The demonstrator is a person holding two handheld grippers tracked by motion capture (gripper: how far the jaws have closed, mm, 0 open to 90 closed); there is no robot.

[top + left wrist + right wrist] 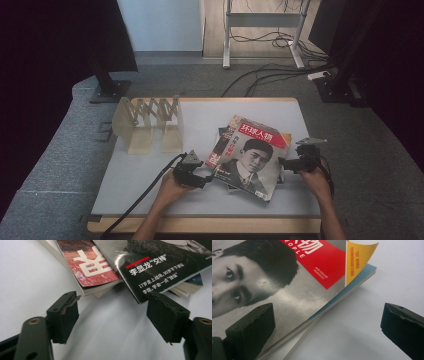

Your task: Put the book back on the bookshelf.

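Note:
A pile of magazines lies on the white table, its top cover showing a portrait under a red title band. My left gripper is at the pile's near left corner, open, jaws apart over bare table just short of the top magazine and a red-covered one beneath. My right gripper is at the pile's right edge, open; its left jaw hangs over the top cover, its right jaw over the table. A yellow page corner curls up at the far side.
A beige accordion-style file rack stands at the table's back left. Cables trail from both grippers toward the near edge. Beyond the table are a grey floor, black stands and a desk frame with loose cables.

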